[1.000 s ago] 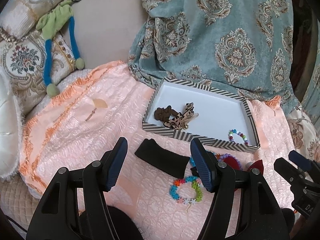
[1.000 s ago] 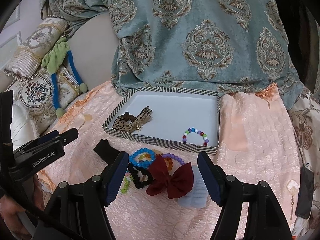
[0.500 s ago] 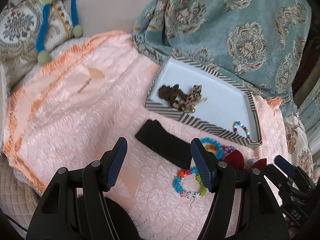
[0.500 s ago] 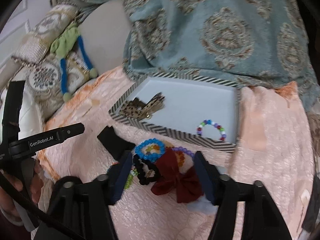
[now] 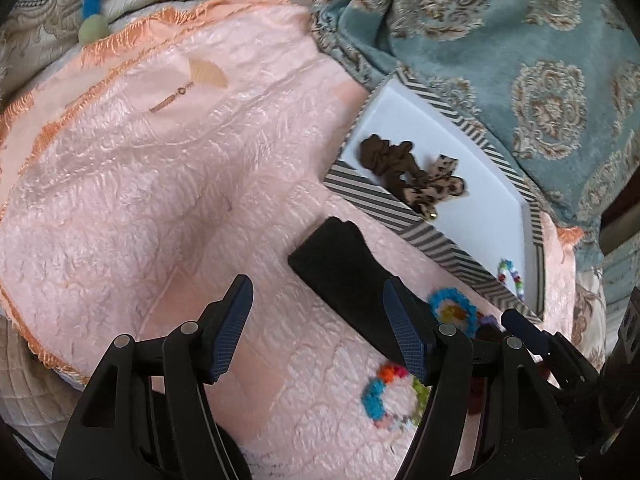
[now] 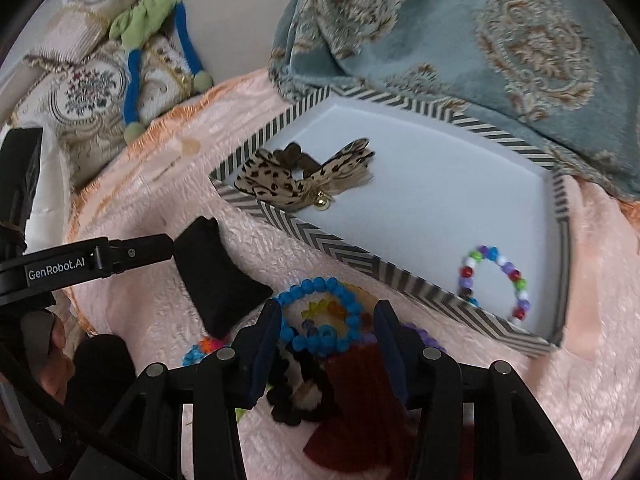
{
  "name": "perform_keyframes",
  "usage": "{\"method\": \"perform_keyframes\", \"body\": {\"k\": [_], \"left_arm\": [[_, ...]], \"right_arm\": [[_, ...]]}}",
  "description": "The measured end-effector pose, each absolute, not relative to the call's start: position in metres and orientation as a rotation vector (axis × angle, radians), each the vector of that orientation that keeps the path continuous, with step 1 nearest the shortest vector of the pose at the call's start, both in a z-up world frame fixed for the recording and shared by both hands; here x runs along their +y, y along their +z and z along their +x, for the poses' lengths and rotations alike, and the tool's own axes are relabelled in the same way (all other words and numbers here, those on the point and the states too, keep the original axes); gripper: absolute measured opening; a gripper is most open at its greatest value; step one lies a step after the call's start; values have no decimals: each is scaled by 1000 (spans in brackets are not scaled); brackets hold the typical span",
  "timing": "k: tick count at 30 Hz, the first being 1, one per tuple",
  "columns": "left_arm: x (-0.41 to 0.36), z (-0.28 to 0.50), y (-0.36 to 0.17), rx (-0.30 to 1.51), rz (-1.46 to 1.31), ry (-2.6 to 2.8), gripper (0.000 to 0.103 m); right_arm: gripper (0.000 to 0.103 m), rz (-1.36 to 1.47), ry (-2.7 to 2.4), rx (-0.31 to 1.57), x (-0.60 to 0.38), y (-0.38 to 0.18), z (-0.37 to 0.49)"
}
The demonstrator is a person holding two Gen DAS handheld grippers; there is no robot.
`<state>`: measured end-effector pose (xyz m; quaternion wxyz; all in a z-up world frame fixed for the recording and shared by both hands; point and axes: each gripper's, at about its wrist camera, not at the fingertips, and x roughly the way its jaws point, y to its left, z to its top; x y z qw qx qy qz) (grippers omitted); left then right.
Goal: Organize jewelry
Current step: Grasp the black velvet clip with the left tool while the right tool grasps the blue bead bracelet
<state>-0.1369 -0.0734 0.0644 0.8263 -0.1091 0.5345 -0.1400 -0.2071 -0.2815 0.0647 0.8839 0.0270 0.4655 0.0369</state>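
A striped-rim white tray holds a leopard bow, a brown scrunchie and a multicolour bead bracelet. In front of it on the pink quilt lie a blue bead bracelet, a dark red bow, a black scrunchie, a black cloth band and a colourful flower bracelet. My right gripper is open, low over the blue bracelet with its jaws on either side. My left gripper is open and empty above the black band's near end.
A teal patterned blanket lies behind the tray. Embroidered cushions and a green-and-blue cord toy sit at the back left. A small fan-shaped pendant lies on the quilt, far left.
Both grippers have moved forward and down toward the pile. The right gripper's jaws have narrowed and now straddle the blue bracelet. The left gripper stays wide open.
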Motion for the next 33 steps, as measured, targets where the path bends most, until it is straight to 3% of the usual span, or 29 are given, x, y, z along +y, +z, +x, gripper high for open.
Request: {"method": "perform_keyframes", "body": {"k": [12, 15, 16, 17, 19, 21, 24, 33], "left_arm": [[-89, -123, 45, 1172, -251, -286, 68], [-97, -121, 40, 1173, -234, -275, 68], [-99, -120, 40, 1170, -229, -273, 68], [-98, -120, 39, 1164, -230, -272, 68], [-97, -120, 39, 1149, -255, -290, 66], [-97, -118, 38, 1149, -254, -311, 33], [-94, -121, 43, 1143, -248, -346, 18], [-89, -135, 91, 1037, -237, -427, 11]], "right_arm": [[47, 32, 65, 1021, -290, 39, -188], [31, 29, 85, 1010, -289, 35, -185], [17, 29, 84, 1006, -288, 35, -184], [10, 28, 83, 1003, -288, 37, -184], [10, 35, 84, 998, -288, 40, -185], [10, 66, 98, 978, -290, 47, -188], [10, 136, 130, 929, -297, 66, -199], [10, 187, 143, 811, -308, 120, -220]]}}
